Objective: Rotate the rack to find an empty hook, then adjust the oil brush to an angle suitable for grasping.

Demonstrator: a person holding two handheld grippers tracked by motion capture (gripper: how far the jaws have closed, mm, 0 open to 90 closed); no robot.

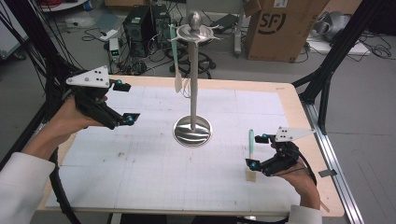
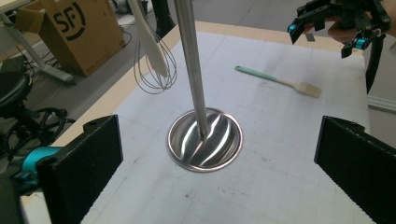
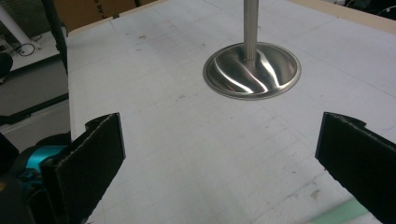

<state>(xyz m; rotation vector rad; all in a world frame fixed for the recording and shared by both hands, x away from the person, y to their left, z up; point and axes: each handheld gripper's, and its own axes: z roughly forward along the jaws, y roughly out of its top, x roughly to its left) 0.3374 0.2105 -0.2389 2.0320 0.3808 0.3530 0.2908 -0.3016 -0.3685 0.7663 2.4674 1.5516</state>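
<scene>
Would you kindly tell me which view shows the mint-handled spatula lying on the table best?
The left gripper view: the mint-handled spatula with its pale wooden blade lies whole and unobstructed. The high view has it partly behind the right tool; the right gripper view catches a mint sliver.

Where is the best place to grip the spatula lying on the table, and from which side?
Likely the mint handle of the spatula, near its middle: it is slim, straight and lies flat. The open right gripper beside it could come from above, jaws across the handle, not the wider pale blade.
</scene>
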